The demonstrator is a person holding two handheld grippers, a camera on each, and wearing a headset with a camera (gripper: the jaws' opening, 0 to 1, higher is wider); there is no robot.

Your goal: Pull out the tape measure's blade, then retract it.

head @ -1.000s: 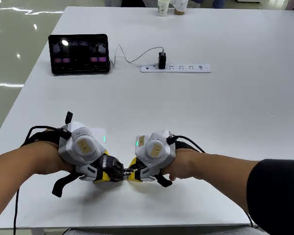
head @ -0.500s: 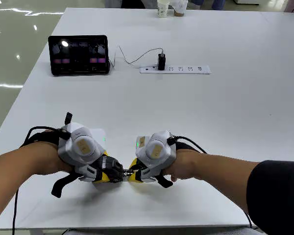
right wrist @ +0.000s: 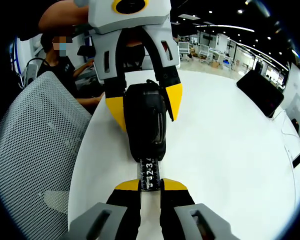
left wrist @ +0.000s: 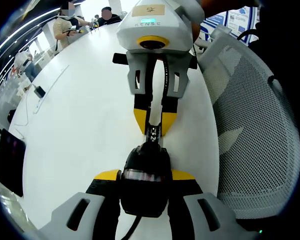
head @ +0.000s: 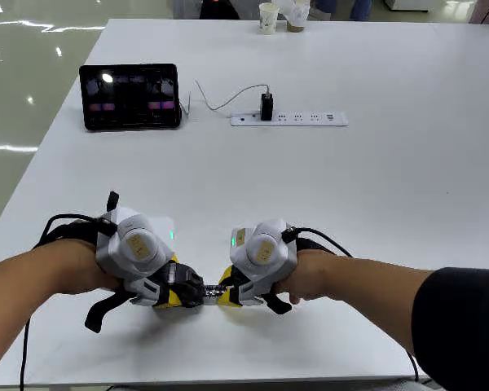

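Head view: two tongs [head: 182, 285] [head: 226, 287], one tape [head: 196, 287]

Tape measure [head: 189, 285] nearest; tablet [head: 130, 96] far behind (leftward)

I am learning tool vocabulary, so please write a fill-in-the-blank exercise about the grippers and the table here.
1. The left gripper is shut on the tape measure's black ____.
2. The right gripper pinches the short pulled-out ____, printed with numbers.
3. A black charger sits in the white ____ on the table.
Missing words: case; blade; power strip.
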